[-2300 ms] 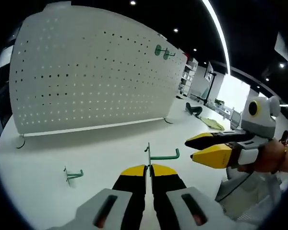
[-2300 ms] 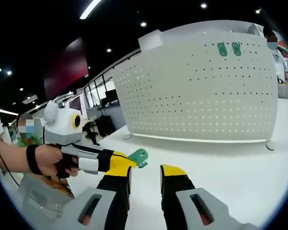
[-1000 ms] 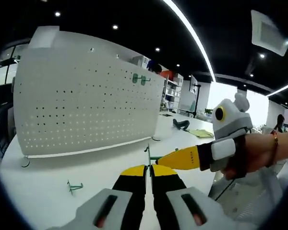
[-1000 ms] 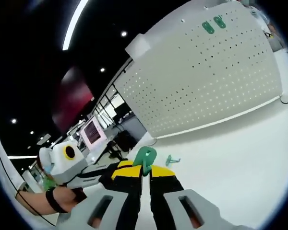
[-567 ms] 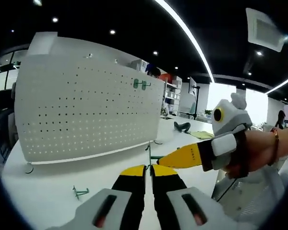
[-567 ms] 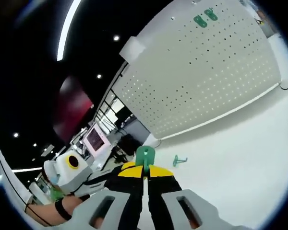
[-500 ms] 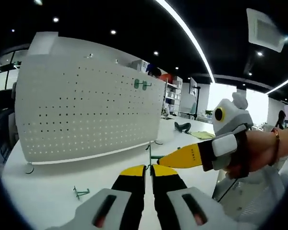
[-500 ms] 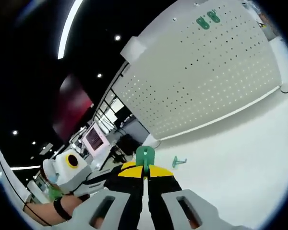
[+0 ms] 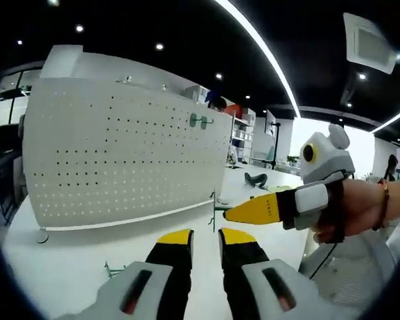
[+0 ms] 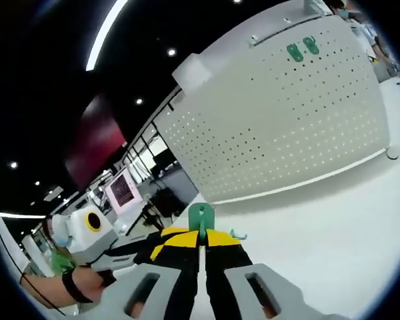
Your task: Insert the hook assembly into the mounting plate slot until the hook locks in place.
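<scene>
Right tongs [image 10: 201, 243] pinch the hook [image 10: 201, 217]; left tongs [image 9: 205, 239] gape narrowly. Thin grip could twist short of the pegboard [image 10: 280, 120] at 1 o'clock.

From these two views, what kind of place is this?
Probably an open-plan lab or demo floor: a white pegboard on a white table, black ceiling with strip light, shelving behind. Right tongs hold a green hook.

green hook [image 10: 201, 217], white dotted pegboard [image 9: 120, 160]
</scene>
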`<state>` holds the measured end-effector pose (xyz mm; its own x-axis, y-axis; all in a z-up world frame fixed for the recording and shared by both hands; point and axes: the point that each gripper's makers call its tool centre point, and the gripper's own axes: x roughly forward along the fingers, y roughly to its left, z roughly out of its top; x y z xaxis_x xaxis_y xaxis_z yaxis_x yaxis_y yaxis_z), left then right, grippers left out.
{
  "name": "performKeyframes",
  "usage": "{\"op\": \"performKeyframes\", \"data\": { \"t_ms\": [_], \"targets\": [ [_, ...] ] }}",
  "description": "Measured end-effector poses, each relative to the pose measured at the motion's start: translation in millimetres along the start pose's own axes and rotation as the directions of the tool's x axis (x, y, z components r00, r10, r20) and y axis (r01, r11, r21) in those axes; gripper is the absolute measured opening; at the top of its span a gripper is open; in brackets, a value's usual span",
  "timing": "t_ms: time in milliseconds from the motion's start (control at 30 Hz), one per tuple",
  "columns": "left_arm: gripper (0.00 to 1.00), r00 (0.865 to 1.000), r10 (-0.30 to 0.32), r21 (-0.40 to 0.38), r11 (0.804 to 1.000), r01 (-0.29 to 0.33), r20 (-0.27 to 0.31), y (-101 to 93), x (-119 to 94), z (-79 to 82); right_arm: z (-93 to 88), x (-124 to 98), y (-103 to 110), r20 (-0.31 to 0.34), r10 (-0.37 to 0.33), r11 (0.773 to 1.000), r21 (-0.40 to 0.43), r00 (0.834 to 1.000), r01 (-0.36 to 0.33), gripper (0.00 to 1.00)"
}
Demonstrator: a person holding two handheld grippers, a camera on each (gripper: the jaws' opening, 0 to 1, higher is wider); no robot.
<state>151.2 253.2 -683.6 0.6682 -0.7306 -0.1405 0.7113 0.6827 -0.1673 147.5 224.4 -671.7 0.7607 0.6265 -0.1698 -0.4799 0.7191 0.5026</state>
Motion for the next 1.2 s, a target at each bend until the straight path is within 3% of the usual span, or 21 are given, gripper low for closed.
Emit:
{"op": "performKeyframes", "data": {
  "t_ms": [433, 567, 733, 800, 1200],
  "targets": [
    [0.22, 1.0, 0.006, -0.005, 1.0, -0.006, 0.003, -4.6, -15.1, -10.0, 21.5, -3.7, -18.0, 0.047, -0.081, 0.992, -0.096, 0.996, 0.085, 0.01],
    [0.25, 1.0, 0.01, -0.018, 1.0, -0.01, 0.002, -4.8, -22.3, -13.2, 35.1, -4.9, -24.6, 0.07, -0.099, 0.987, -0.122, 0.993, 0.107, 0.01],
    [0.28, 1.0, 0.005, -0.01, 1.0, -0.005, -0.007, -8.4, -26.8, -7.2, 55.6, -4.9, -34.2, 0.103, -0.125, 0.973, -0.179, 0.987, 0.142, 0.0],
    [0.29, 1.0, -0.006, 0.007, 1.0, 0.006, 0.016, -12.5, -29.6, -1.6, 64.7, -4.9, -35.4, 0.116, -0.124, 0.973, -0.181, 0.985, 0.144, 0.0],
    [0.39, 1.0, -0.004, 0.041, 0.999, 0.005, -0.008, -20.6, -40.7, 4.1, 108.9, -3.3, -47.7, 0.191, -0.173, 0.942, -0.255, 0.966, 0.219, 0.01]
  ]
}}
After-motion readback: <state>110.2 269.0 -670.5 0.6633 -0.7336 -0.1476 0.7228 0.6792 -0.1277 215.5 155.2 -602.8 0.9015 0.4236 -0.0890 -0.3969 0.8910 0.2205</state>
